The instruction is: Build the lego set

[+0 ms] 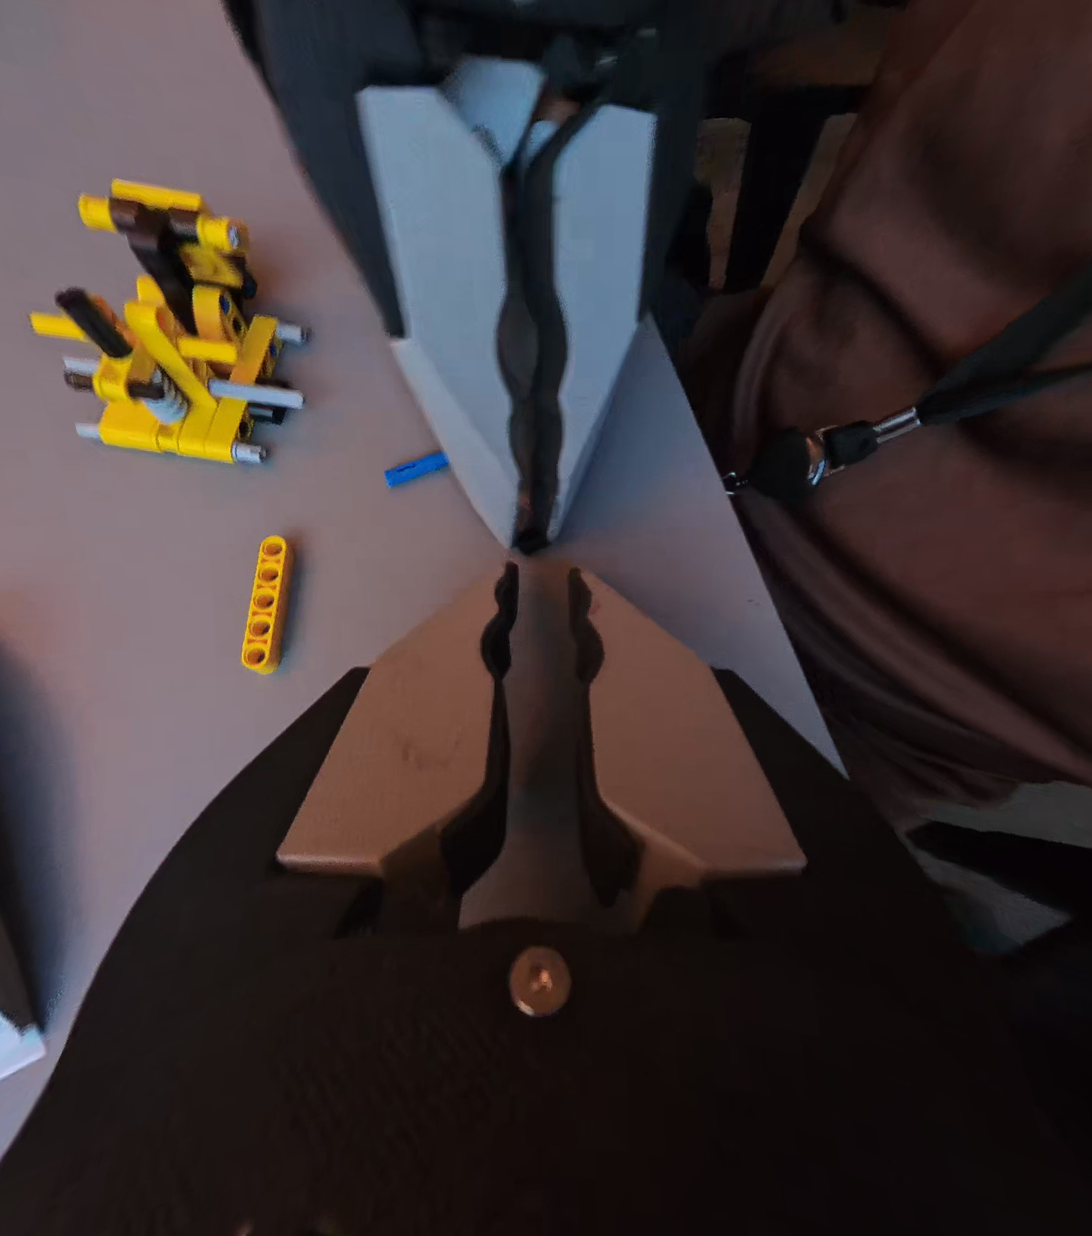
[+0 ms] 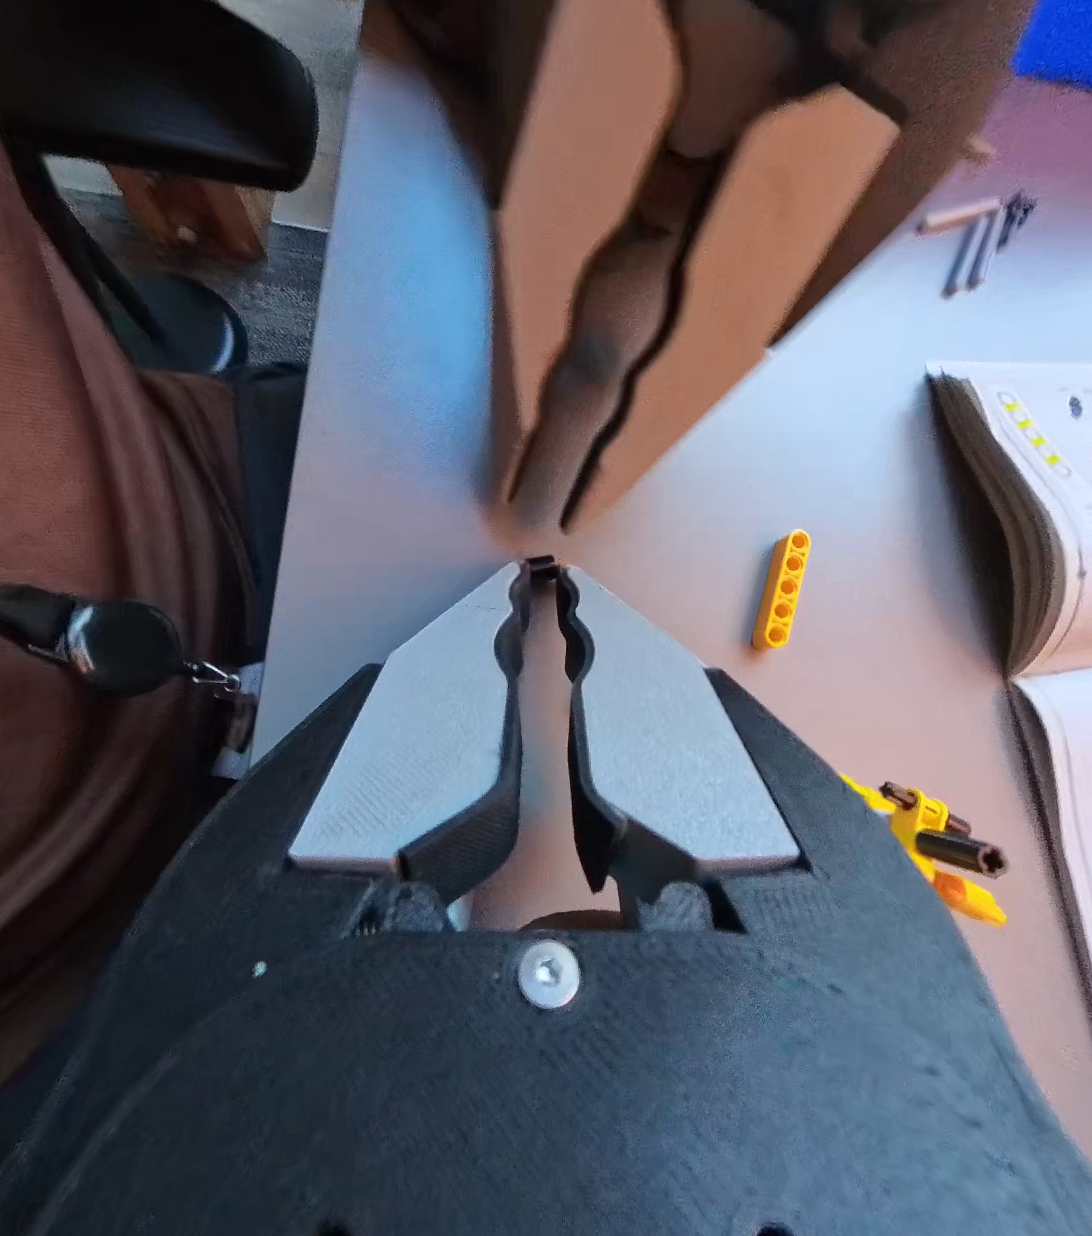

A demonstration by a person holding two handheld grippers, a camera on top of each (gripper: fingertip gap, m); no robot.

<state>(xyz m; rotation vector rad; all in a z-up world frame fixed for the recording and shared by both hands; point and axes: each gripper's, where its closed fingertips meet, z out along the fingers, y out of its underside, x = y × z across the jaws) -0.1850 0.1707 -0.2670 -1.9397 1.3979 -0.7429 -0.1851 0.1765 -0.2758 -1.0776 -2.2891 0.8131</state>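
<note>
My right gripper has grey fingers and is shut on a small black lego pin held at its tips. My left gripper has tan fingers, slightly apart and empty, and points tip to tip at the right gripper just above the table. A partly built yellow and black lego model stands on the table to the left; part of it shows in the right wrist view. A yellow five-hole beam lies flat near both grippers and also shows in the right wrist view. A small blue pin lies beside the right gripper.
An open instruction booklet lies beyond the beam. Several dark axles lie farther off. The table edge runs close by the grippers, with a person in brown clothing and a lanyard clip behind it. Only a small space, under 4 cm, lies between the two pairs of fingers.
</note>
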